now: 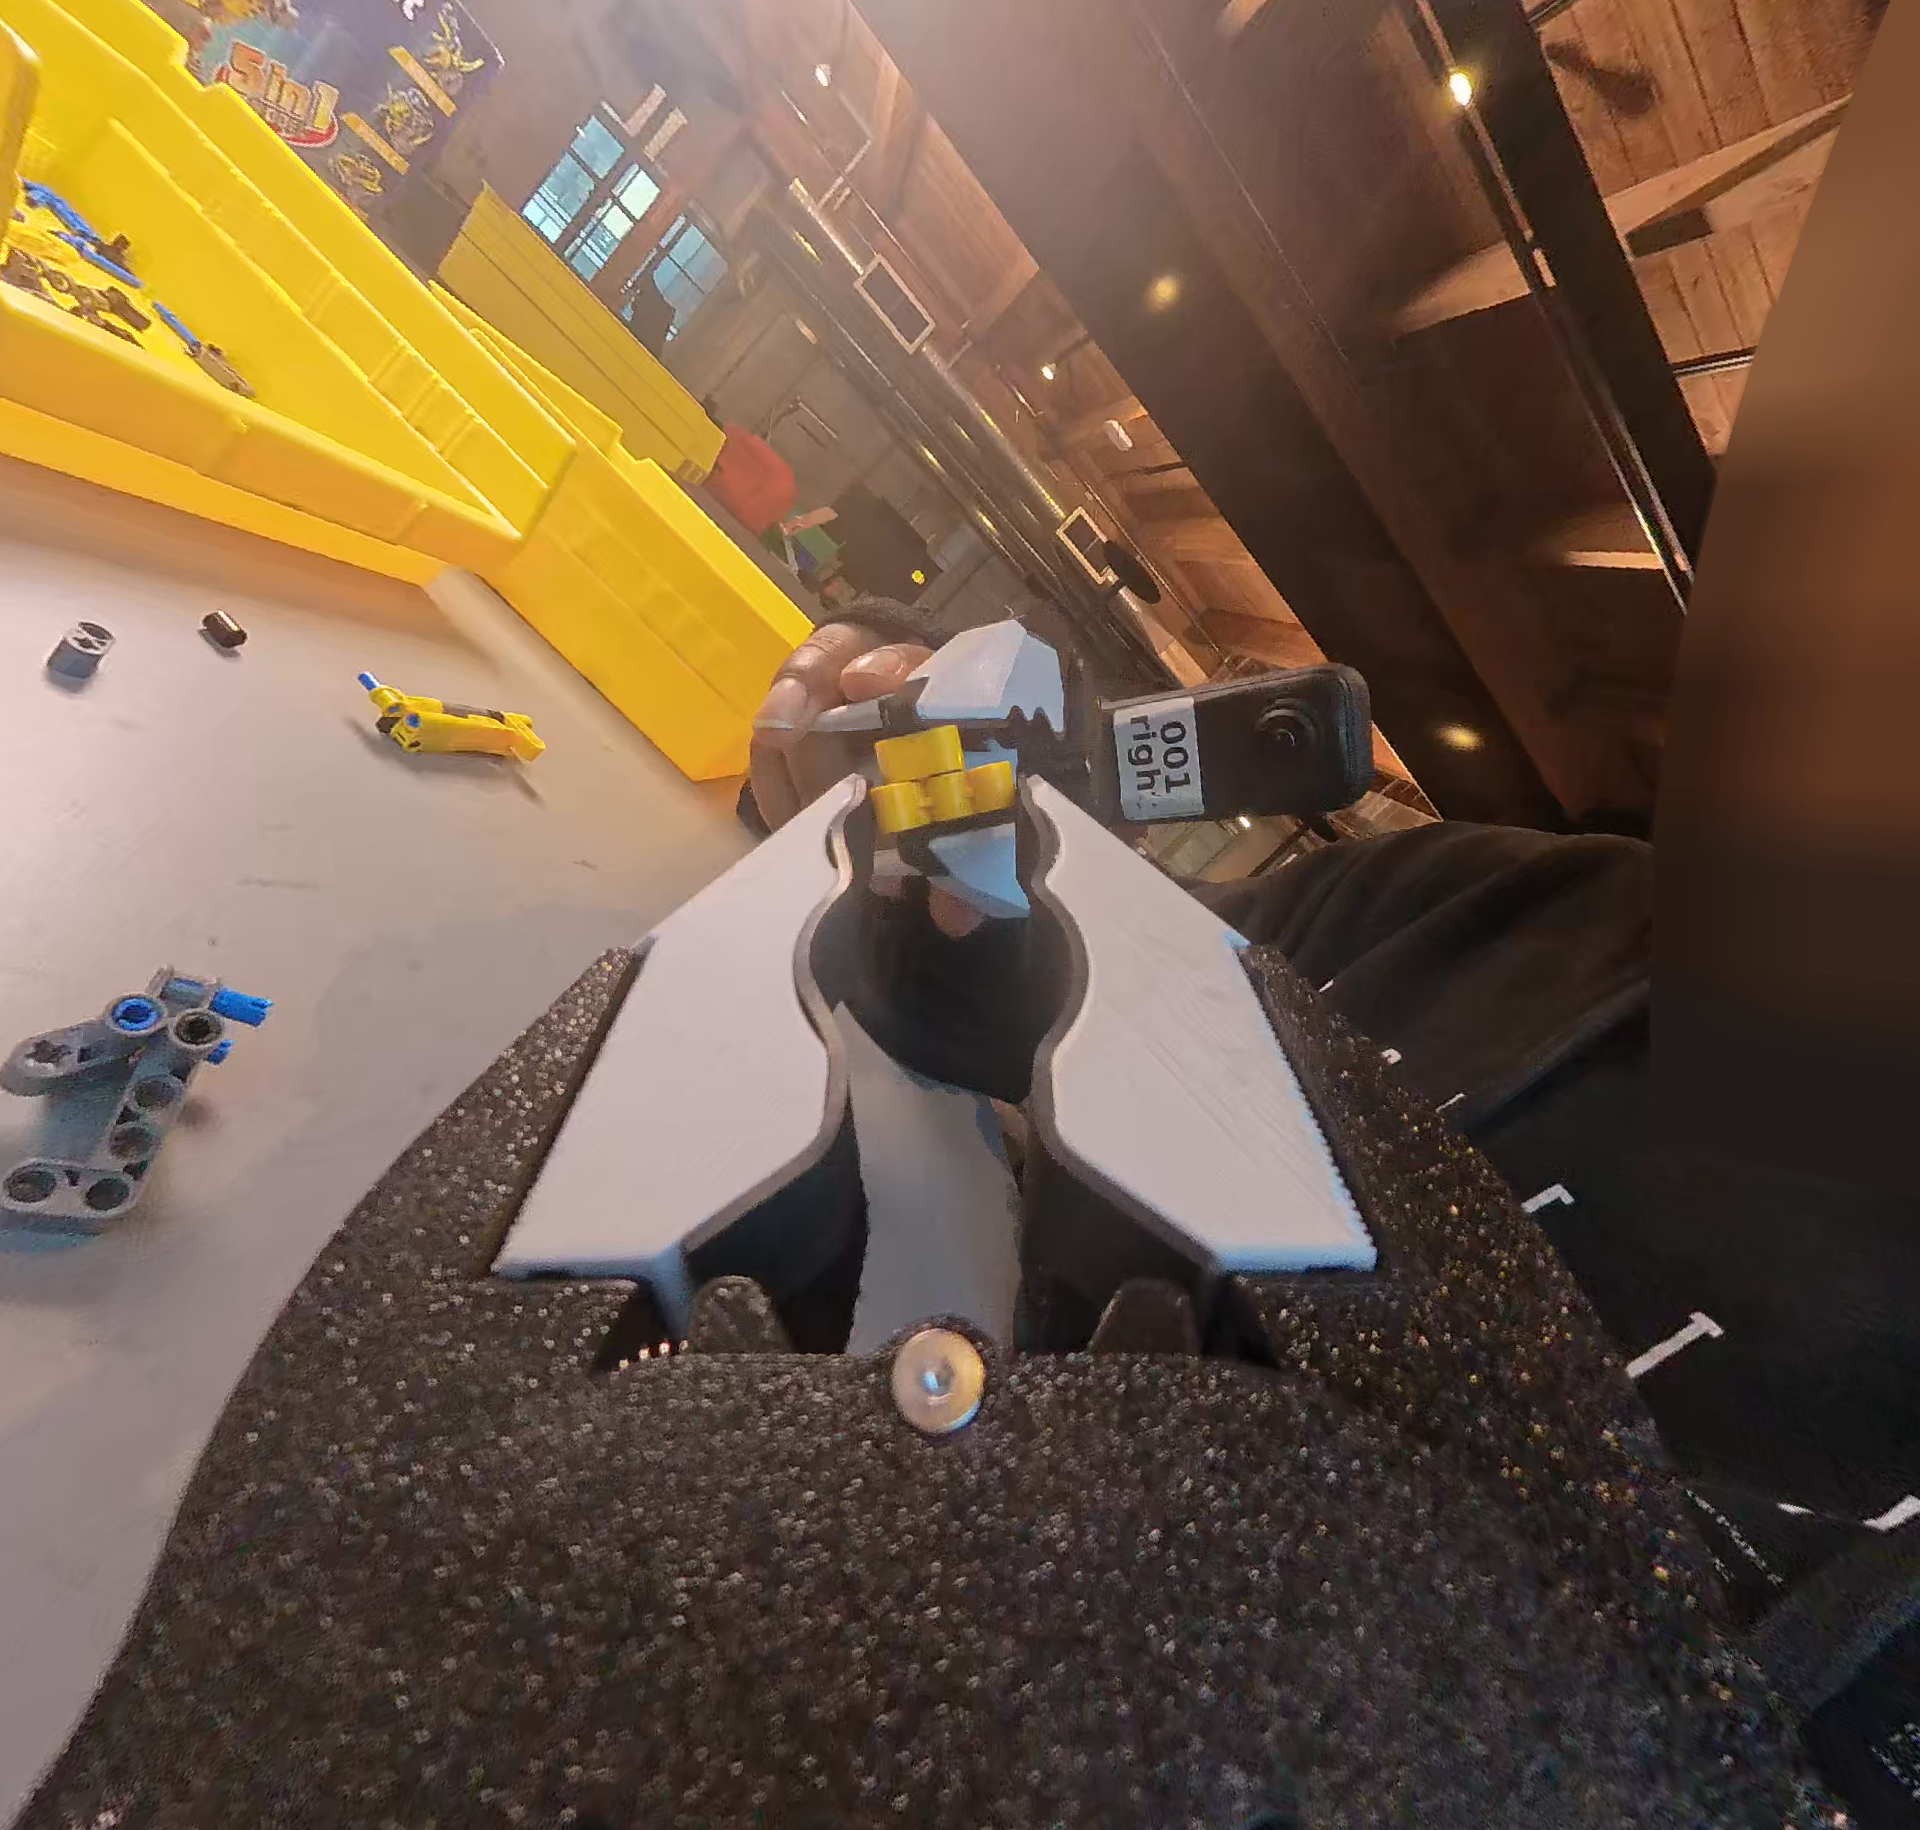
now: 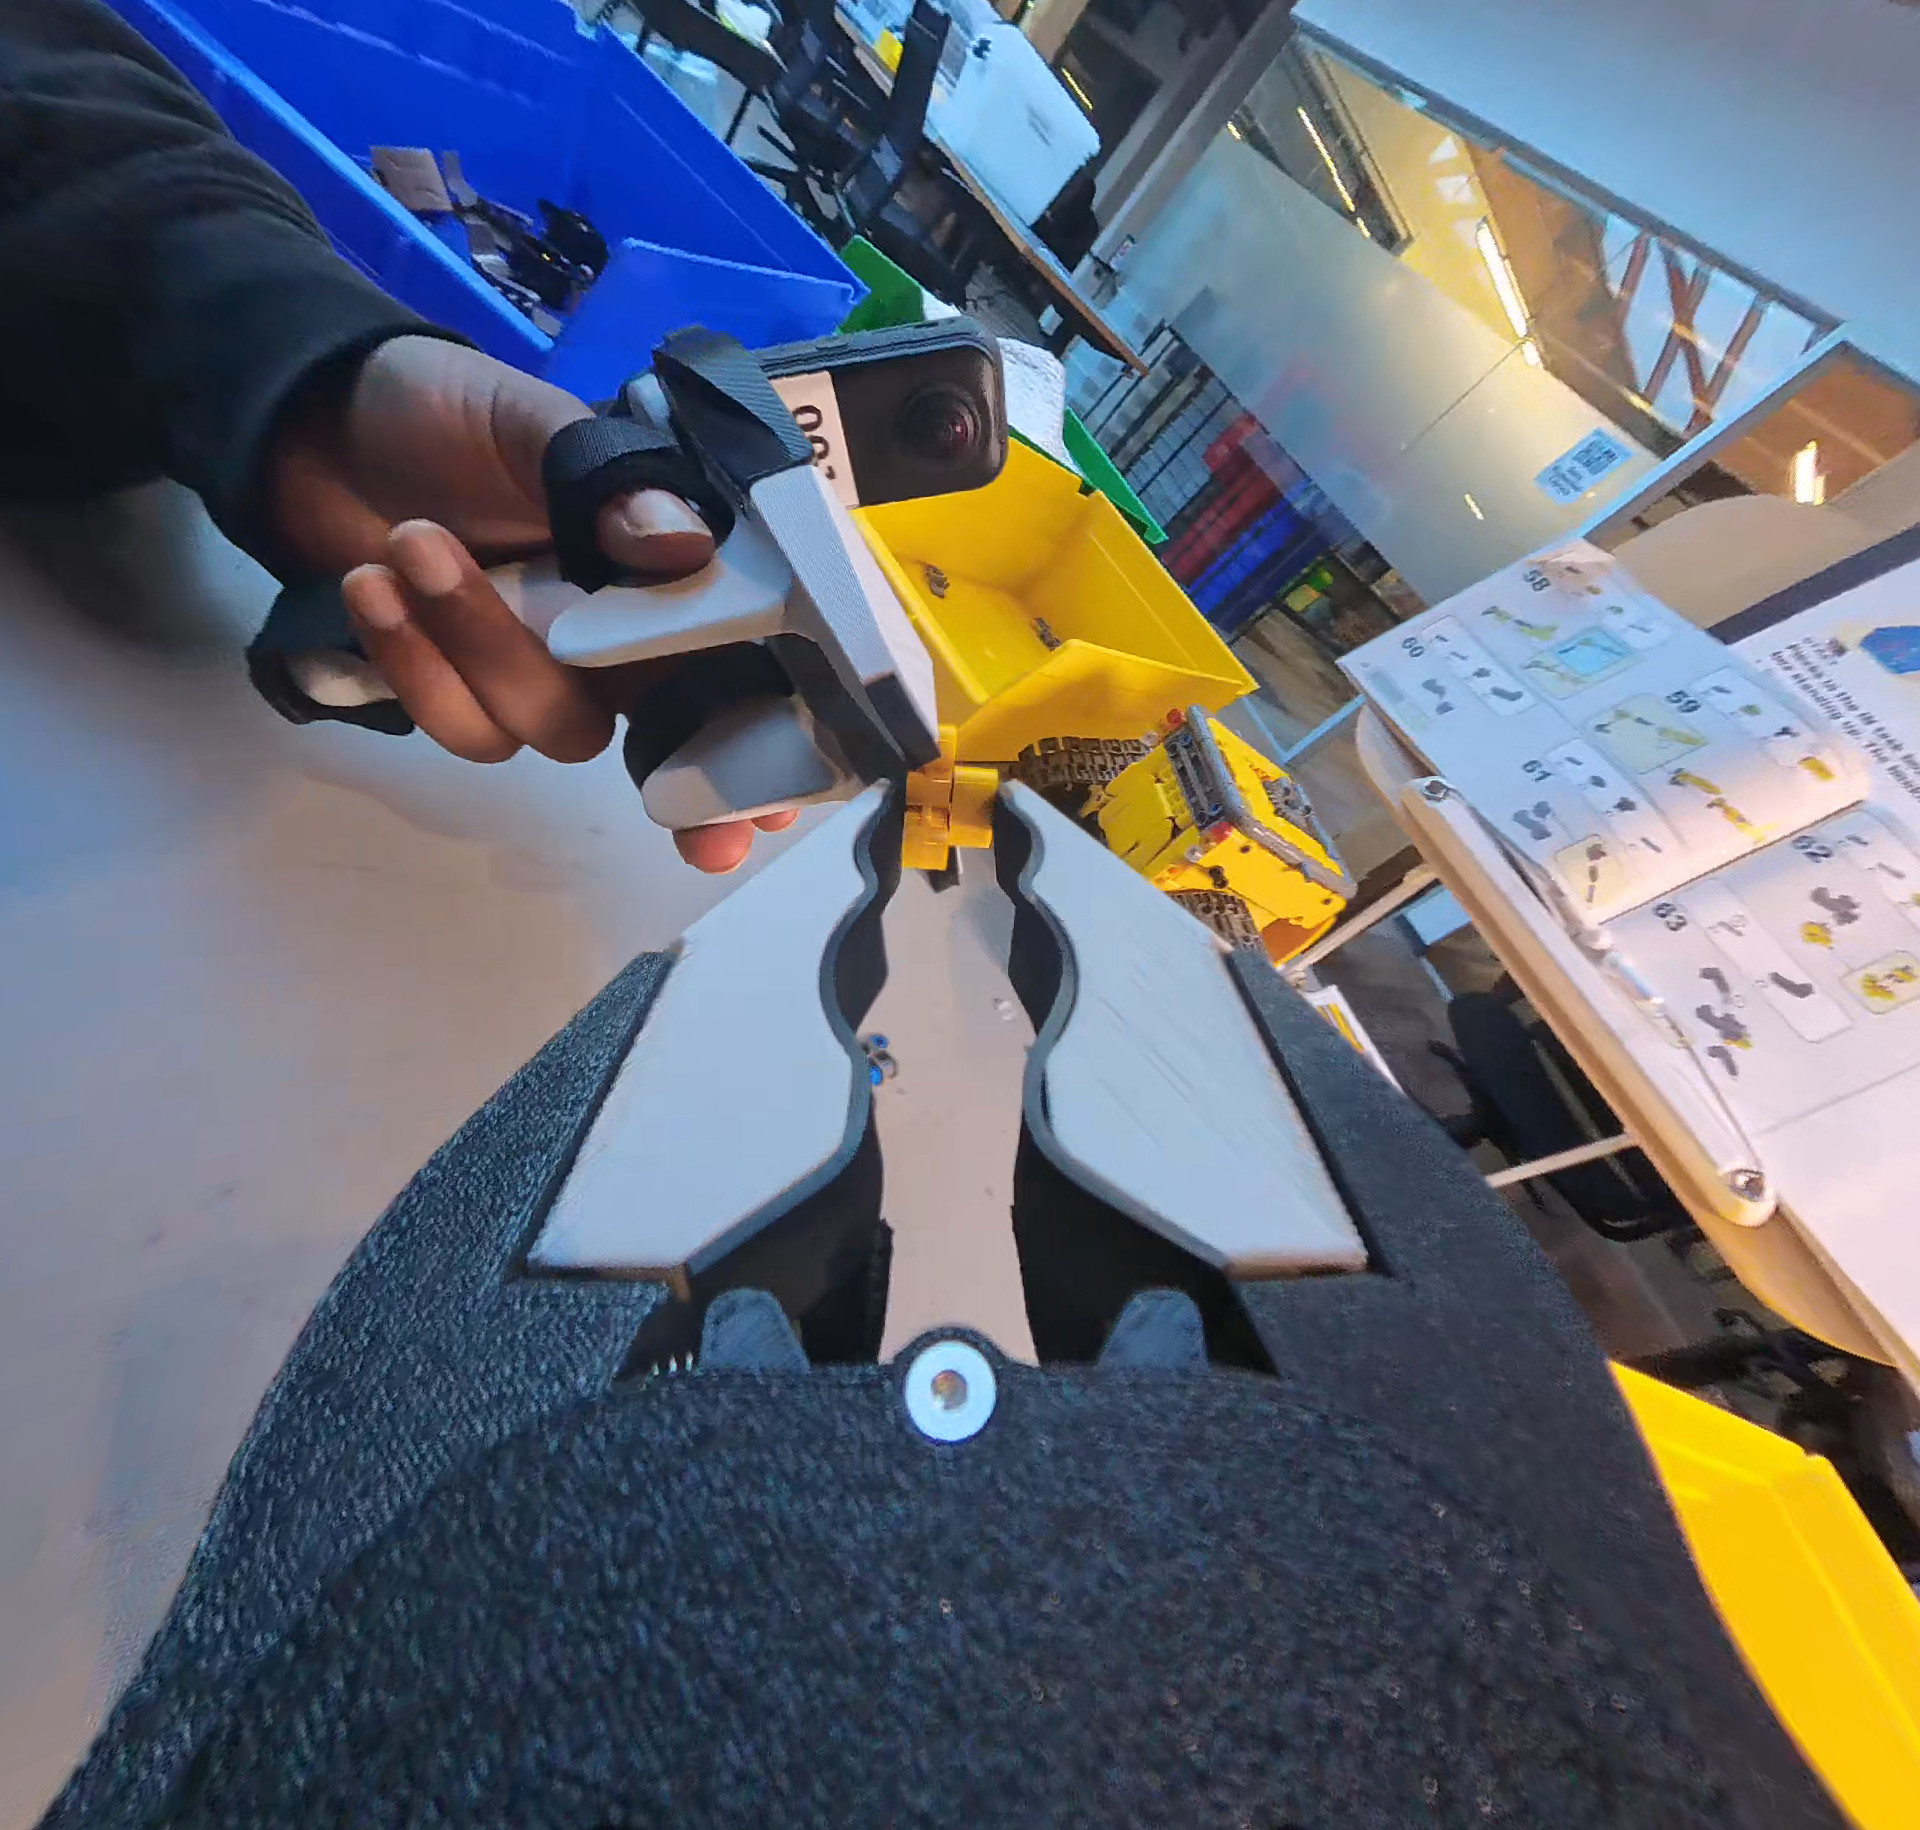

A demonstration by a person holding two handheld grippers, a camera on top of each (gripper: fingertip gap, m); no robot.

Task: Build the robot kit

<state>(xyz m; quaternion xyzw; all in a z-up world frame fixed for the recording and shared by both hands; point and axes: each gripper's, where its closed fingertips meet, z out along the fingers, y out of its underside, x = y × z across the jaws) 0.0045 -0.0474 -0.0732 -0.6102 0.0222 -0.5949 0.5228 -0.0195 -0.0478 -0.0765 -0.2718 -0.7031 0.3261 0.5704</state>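
- The small yellow brick assembly (image 1: pixel 940 778) is seen raised above the desk (image 1: pixel 312 897), pinched from both sides: between the tips of the left gripper (image 1: pixel 940 793) and those of the right gripper (image 2: pixel 943 793).
- Both pairs of fingers are drawn in on the piece rather than spread — how its bricks join is hidden by the tips.
- In the left wrist view the right gripper is seen head-on, with a hand (image 1: pixel 831 700) half covered behind it; its camera body (image 1: pixel 1236 741) bears a white label.
- In the right wrist view the left gripper is held by a hand (image 2: pixel 468 554) in a dark sleeve, and its far finger is masked by its own body.
- A yellow tracked model (image 2: pixel 1195 804) is partly hidden behind the gripper tips, its tipper bed (image 2: pixel 1039 596) open upward.
- On the grey desk lie a grey-and-blue beam assembly (image 1: pixel 114 1094), a small yellow part (image 1: pixel 457 726) and two dark connectors (image 1: pixel 83 648).
- Yellow sorting trays (image 1: pixel 312 409) are cut off at the desk's far edge; the small parts within are too small to be told.
- A blue bin (image 2: pixel 499 149) and an open instruction booklet (image 2: pixel 1662 793) on a stand are seen beyond — the room behind is wood-beamed and blurred.
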